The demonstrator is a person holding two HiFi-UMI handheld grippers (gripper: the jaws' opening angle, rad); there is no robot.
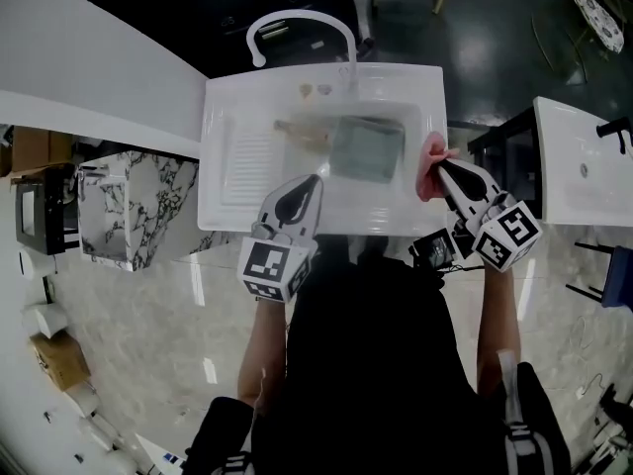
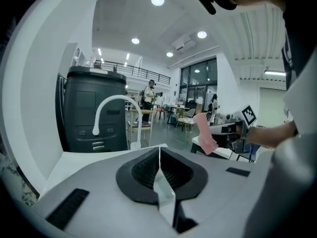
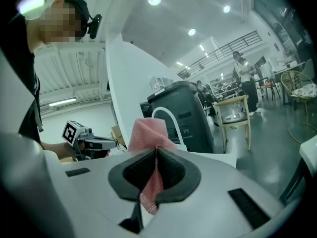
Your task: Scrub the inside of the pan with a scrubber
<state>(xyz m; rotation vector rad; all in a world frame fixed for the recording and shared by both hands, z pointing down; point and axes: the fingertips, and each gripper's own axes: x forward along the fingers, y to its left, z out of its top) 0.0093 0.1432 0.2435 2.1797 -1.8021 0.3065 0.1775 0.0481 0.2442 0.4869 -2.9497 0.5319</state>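
Observation:
A square grey-green pan [image 1: 366,148] lies in the basin of the white sink [image 1: 223,156], its wooden handle [image 1: 297,130] pointing left. My right gripper [image 1: 441,164] is held over the sink's right rim, shut on a pink mesh scrubber [image 1: 431,168]. In the right gripper view the scrubber [image 3: 147,131] stands up out of the closed jaws of the right gripper [image 3: 156,152]. My left gripper [image 1: 315,179] hovers at the sink's near rim, short of the pan. In its own view the left gripper [image 2: 159,150] is shut with nothing held. The same view shows the scrubber [image 2: 204,133] at the right.
A curved white faucet [image 1: 297,23] rises at the sink's far edge, with small items [image 1: 315,90] by its base. A marble-patterned block [image 1: 129,206] stands to the left and another white basin [image 1: 584,166] to the right. A dark bin [image 2: 89,108], chairs and people stand beyond.

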